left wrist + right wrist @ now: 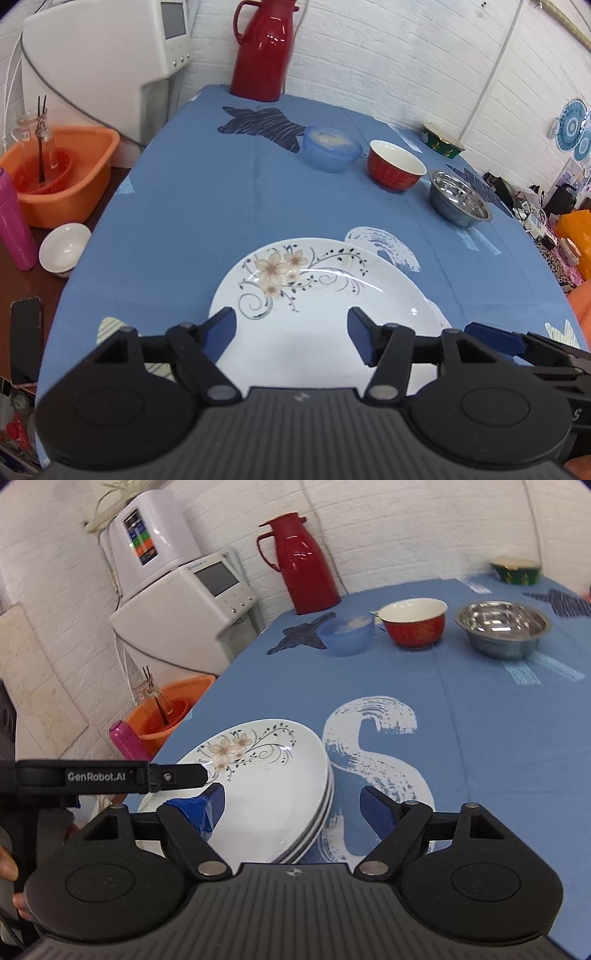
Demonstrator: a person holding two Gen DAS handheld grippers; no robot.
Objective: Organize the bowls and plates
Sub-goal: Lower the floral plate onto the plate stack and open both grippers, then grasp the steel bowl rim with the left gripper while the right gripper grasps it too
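Blue patterned tablecloth point(221, 206) across the whole table, reaching to the white brick wall point(388, 55). White appliance with a small screen point(110, 55) standing off the far left corner, a taller white unit point(155, 528) behind it in the right wrist view. Red thermos jug point(264, 48) upright at the far edge of the cloth. Orange basin point(62, 177) off the left side, holding a glass jar with dark sticks point(38, 147); pink bottle point(14, 225) and small white bowl point(64, 249) just beside it on the bare wood.

Stack of white flowered plates point(273, 786) near the front edge of the cloth — several rims visible one over another in the right wrist view, top plate showing a brown blossom and black scrolls. Row of bowls well apart from the stack, toward the far right: metal bowl point(460, 203), red bowl with white inside point(395, 170), pale blue plastic bowl point(330, 147), all upright and near one another, none clearly touching. Green and gold bowl point(443, 142) farther back by the wall.

Left gripper point(291, 332) spread wide over the near part of the top plate, nothing between its blue pads. Right gripper point(293, 805) likewise spread, the stack's right rim lying in the gap, left pad over the plate, right pad over the cloth — contact impossible to judge.
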